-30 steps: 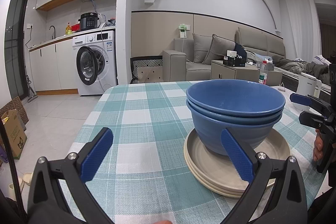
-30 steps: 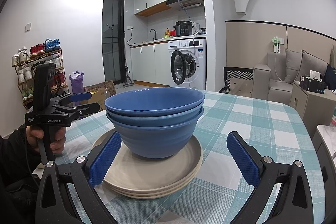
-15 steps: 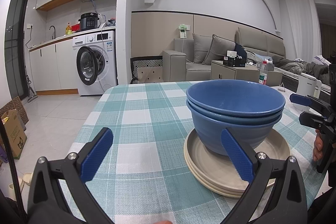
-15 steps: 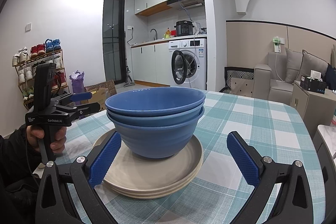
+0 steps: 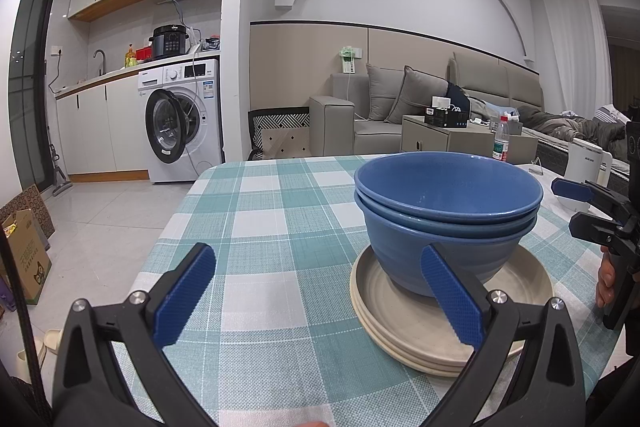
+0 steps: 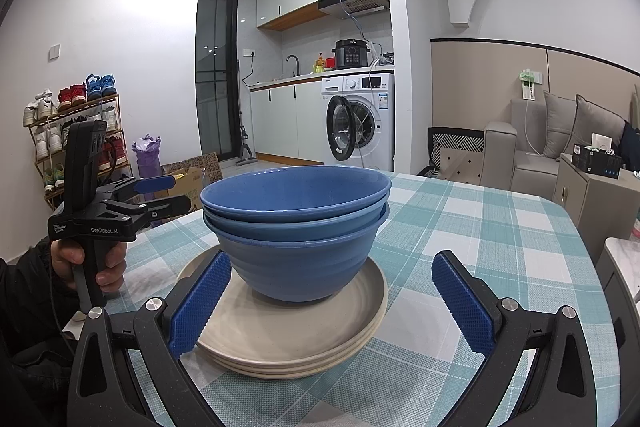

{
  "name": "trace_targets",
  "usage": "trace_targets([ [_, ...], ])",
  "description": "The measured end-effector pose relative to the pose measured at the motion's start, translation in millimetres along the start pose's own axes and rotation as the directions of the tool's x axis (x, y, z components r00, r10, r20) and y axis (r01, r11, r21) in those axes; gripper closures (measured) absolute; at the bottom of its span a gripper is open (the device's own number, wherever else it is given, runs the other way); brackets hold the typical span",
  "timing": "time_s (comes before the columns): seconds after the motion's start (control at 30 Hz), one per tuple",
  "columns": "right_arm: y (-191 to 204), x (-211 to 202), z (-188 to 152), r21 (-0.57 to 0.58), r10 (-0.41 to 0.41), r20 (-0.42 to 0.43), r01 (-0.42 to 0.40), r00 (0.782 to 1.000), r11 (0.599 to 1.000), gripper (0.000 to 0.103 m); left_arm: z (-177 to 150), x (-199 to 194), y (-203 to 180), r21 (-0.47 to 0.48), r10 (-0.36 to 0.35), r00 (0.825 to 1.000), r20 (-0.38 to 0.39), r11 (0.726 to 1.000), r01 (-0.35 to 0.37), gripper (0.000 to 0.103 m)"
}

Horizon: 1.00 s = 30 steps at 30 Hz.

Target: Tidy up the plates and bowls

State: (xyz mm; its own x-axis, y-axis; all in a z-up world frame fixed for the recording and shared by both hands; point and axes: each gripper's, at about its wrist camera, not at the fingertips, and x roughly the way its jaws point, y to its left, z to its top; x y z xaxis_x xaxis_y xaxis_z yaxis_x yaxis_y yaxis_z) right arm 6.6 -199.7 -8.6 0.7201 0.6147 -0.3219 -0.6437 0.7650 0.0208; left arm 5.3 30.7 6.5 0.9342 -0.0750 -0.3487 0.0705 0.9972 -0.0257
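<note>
Bowls [image 6: 296,223], three nested, top seemingly three plates [image 6: 292,339]; left gripper [image 5: 316,291] and right gripper [image 6: 334,299] gape empty.

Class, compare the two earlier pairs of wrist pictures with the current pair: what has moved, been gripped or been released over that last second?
Nothing visibly changed. The blue bowls sit nested on the stack of beige plates as before. The left gripper and the right gripper are both open and holding nothing, with jaws spread wide on either side of the stack, just as they were a second ago.
</note>
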Motion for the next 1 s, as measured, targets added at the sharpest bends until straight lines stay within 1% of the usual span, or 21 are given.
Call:
trace_targets([
  [1.0, 2.3, 0.8, -0.5, 0.004, 0.001, -0.004, -0.001, 1.0, 1.0, 0.0, -0.1, -0.4, -0.3, -0.001, 0.0, 1.0, 0.002, 1.0, 0.0, 0.0],
])
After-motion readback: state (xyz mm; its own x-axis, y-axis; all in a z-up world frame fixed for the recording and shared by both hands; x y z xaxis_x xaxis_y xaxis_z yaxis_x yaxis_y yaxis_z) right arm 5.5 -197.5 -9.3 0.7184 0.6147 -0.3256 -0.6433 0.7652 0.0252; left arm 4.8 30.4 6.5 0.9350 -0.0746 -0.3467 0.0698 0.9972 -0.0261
